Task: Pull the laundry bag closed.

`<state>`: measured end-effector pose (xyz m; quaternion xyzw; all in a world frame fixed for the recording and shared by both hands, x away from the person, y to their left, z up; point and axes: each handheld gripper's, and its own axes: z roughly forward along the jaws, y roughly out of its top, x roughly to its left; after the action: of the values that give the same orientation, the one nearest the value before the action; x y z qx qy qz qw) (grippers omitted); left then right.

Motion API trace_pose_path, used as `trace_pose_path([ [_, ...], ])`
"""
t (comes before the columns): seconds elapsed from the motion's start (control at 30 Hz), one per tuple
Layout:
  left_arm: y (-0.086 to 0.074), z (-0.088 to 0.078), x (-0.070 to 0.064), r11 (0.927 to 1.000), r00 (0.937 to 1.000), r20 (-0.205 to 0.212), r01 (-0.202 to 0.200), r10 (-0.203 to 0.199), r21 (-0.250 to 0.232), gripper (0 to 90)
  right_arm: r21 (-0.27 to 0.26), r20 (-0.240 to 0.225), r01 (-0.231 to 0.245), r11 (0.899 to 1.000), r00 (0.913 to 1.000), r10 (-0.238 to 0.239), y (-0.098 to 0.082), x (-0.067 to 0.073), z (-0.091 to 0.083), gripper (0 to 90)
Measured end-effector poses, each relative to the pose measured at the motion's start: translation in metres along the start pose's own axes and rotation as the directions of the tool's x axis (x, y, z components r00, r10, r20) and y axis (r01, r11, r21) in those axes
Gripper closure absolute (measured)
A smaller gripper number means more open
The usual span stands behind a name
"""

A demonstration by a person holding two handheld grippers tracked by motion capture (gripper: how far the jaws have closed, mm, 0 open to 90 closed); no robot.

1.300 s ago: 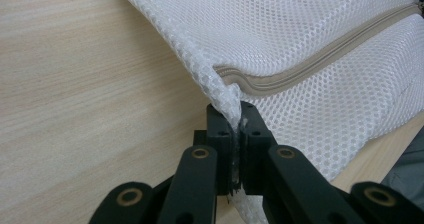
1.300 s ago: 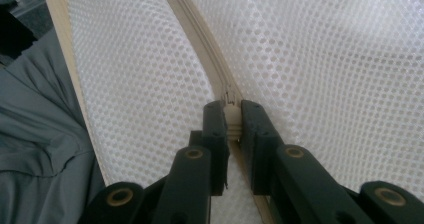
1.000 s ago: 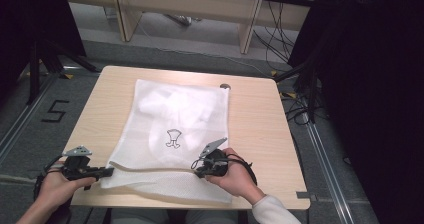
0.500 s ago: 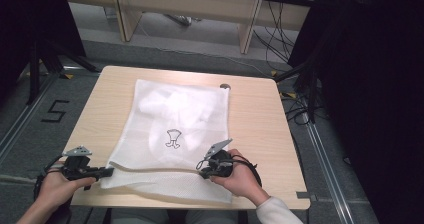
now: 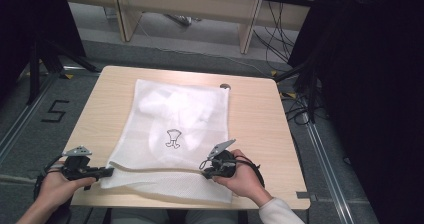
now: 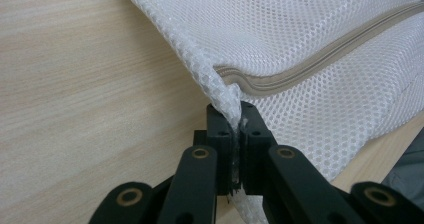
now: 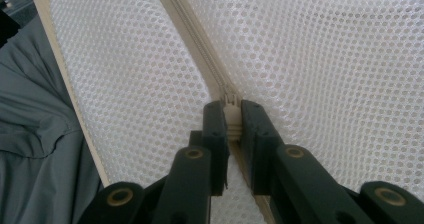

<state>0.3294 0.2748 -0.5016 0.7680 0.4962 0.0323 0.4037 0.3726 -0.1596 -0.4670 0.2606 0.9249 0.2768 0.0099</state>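
I work at a pale wooden surface (image 5: 260,119) with rounded corners and a small dark round hole (image 5: 225,86) near its far edge. Around it lies a grey floor (image 5: 165,54), with a metal rail (image 5: 22,126) along the left side and another rail (image 5: 327,174) on the right. A black figure five (image 5: 55,111) is marked on the floor at my left. Ahead stands light wooden furniture (image 5: 200,4) on legs, black cables (image 5: 275,29) trailing beneath it. Black curtains (image 5: 370,99) close off the right, and dark stand legs (image 5: 45,59) rise at the left.
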Motion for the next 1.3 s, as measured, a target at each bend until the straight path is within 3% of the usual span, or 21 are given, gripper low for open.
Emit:
trace_pose_path([
  [0.63, 0.0, 0.0, 0.0, 1.0, 1.0, -0.005, -0.001, 0.001, -0.001, 85.6, 0.007, 0.005, -0.006, 1.0, 1.0, 0.005, -0.007, -0.004, -0.004, 82.6],
  [0.77, 0.0, 0.0, 0.0, 1.0, 1.0, -0.005, -0.002, 0.002, 0.001, 85.6, 0.012, 0.016, -0.031, 0.999, 0.9994, 0.031, -0.01, -0.004, -0.006, 82.6],
  [0.87, 0.0, 0.0, 0.0, 1.0, 1.0, -0.004, -0.002, 0.002, 0.002, 85.6, 0.01, 0.005, -0.018, 1.0, 0.9998, 0.018, -0.012, -0.007, -0.007, 82.6],
  [0.9, 0.0, 0.0, 0.0, 1.0, 1.0, -0.003, -0.002, 0.002, 0.004, 85.6, 0.011, 0.021, -0.02, 1.0, 0.9996, 0.02, -0.012, -0.006, -0.008, 82.6],
  [1.3, 0.0, 0.0, 0.0, 1.0, 1.0, -0.004, -0.001, 0.001, 0.001, 85.6, 0.011, 0.025, -0.041, 0.999, 0.9989, 0.041, -0.016, -0.008, -0.01, 82.6],
])
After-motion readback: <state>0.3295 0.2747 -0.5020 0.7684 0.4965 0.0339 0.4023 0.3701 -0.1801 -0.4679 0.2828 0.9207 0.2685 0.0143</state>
